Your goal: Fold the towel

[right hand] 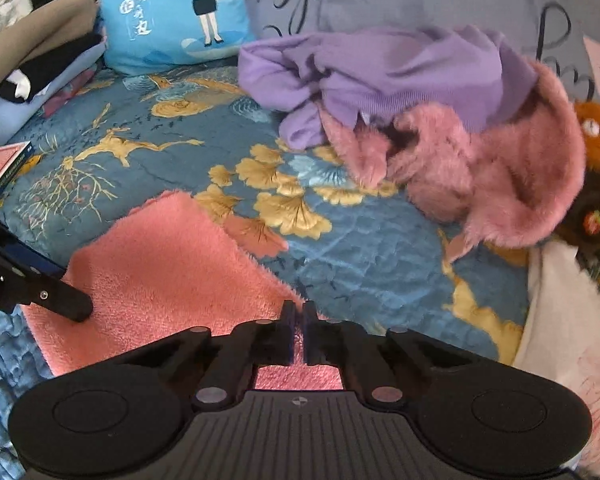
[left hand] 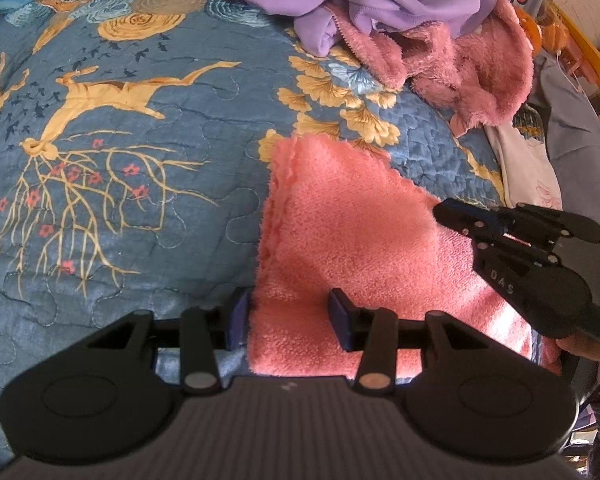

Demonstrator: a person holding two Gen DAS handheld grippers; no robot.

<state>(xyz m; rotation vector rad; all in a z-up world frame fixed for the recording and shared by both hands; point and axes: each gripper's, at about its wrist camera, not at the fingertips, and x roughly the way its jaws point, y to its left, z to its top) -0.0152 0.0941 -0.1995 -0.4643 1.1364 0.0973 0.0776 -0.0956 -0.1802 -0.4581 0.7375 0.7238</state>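
A fluffy salmon-pink towel [left hand: 352,236] lies on the blue patterned quilt [left hand: 140,200], with a layer folded over along its left edge. My left gripper [left hand: 290,316] stands open, its fingers straddling the towel's near left edge. The right gripper [left hand: 444,212] reaches in from the right at the towel's right edge. In the right wrist view my right gripper [right hand: 299,314] is shut on the towel [right hand: 172,276] at its right corner, pink fabric showing between the pads. The left gripper's finger [right hand: 76,308] rests on the towel's left side.
A purple garment [right hand: 380,76] and a fuzzy pink garment [right hand: 500,184] are heaped at the back of the quilt [right hand: 360,248]. A blue cartoon cushion [right hand: 172,16], stacked clothes [right hand: 40,52] and a red card box [right hand: 0,168] sit at the left. White cloth [right hand: 560,340] lies right.
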